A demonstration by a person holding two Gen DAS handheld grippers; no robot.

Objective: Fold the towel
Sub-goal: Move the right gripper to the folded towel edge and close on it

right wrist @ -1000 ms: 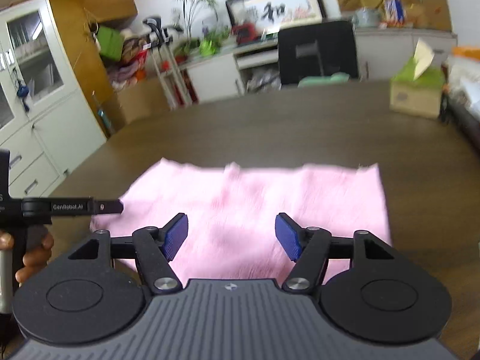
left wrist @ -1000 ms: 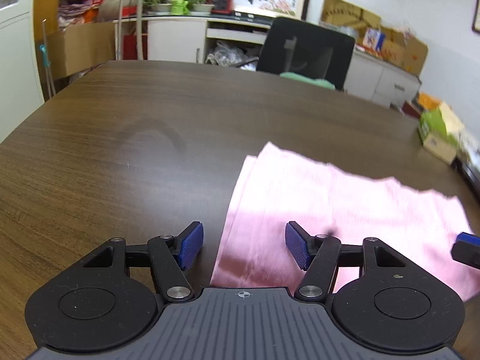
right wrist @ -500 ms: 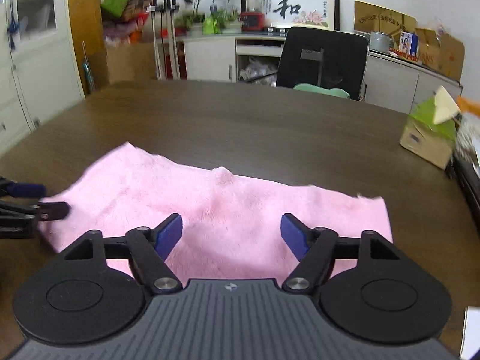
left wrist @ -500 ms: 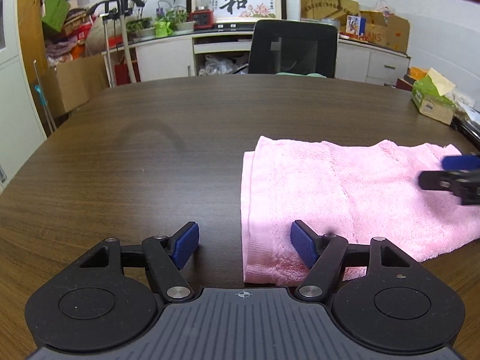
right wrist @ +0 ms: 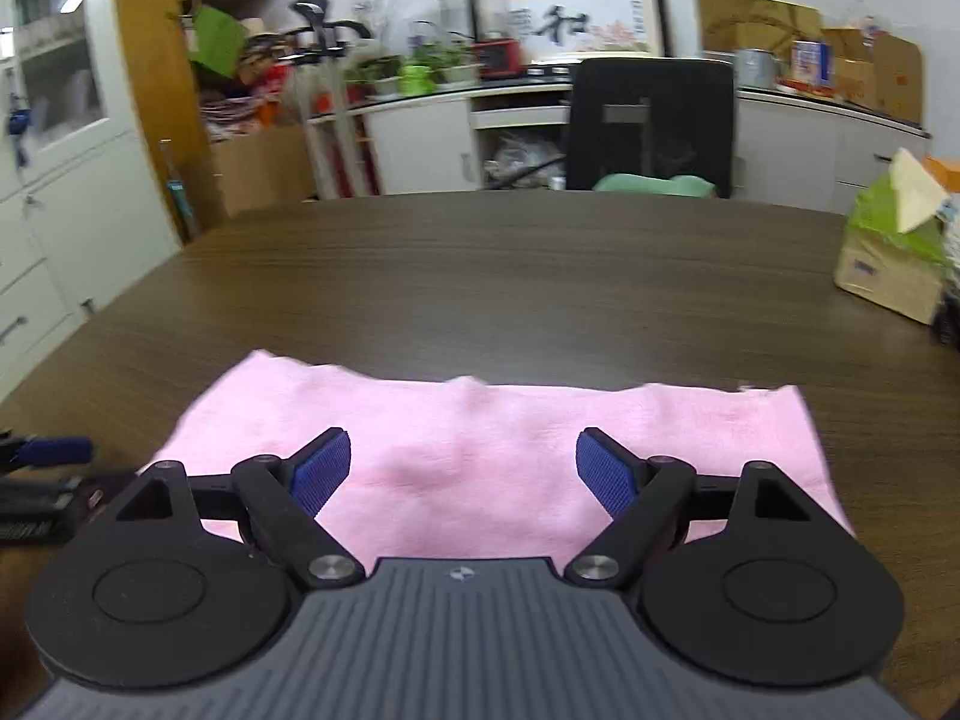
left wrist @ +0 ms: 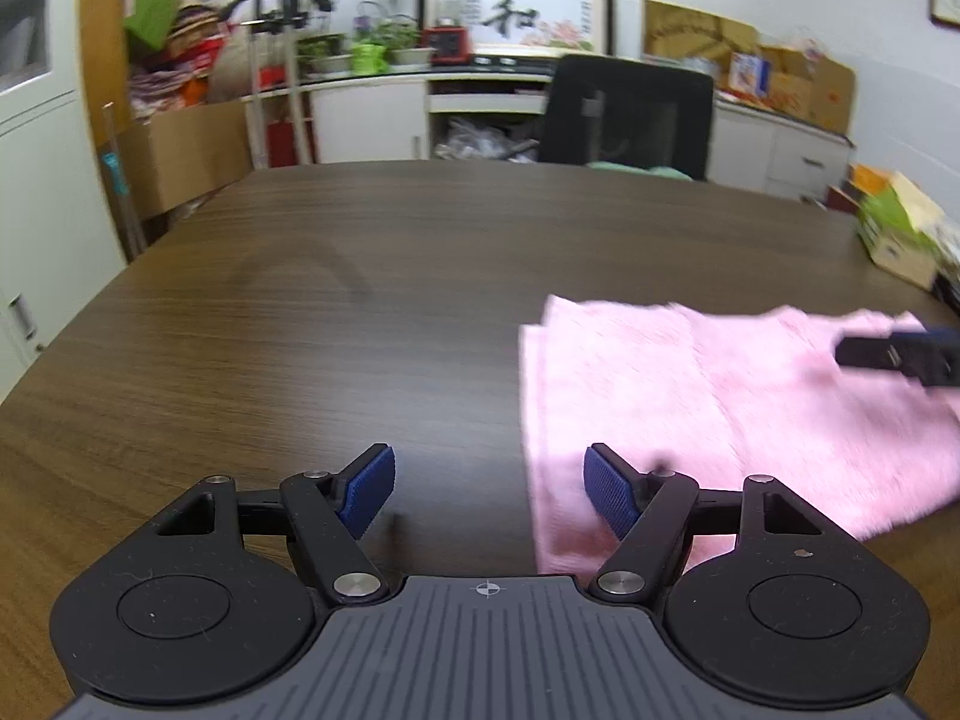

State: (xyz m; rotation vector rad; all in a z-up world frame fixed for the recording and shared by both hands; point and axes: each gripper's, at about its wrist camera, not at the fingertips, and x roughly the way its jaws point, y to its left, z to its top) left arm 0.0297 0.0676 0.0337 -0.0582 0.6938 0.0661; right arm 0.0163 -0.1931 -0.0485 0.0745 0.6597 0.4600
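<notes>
A pink towel lies folded in two layers on the dark wooden table. My left gripper is open and empty, over the bare table just left of the towel's near left corner. My right gripper is open and empty, just above the towel near its front edge. The right gripper's fingertips show at the far right of the left wrist view, over the towel. The left gripper's fingertips show at the left edge of the right wrist view, beside the towel.
A cardboard tissue box stands at the table's right edge, also in the left wrist view. A black office chair stands behind the table's far side. Cabinets and clutter line the back wall.
My left gripper has shifted left, off the towel's corner onto the bare table. My right gripper has moved closer to the towel's front edge. Both stay open.
</notes>
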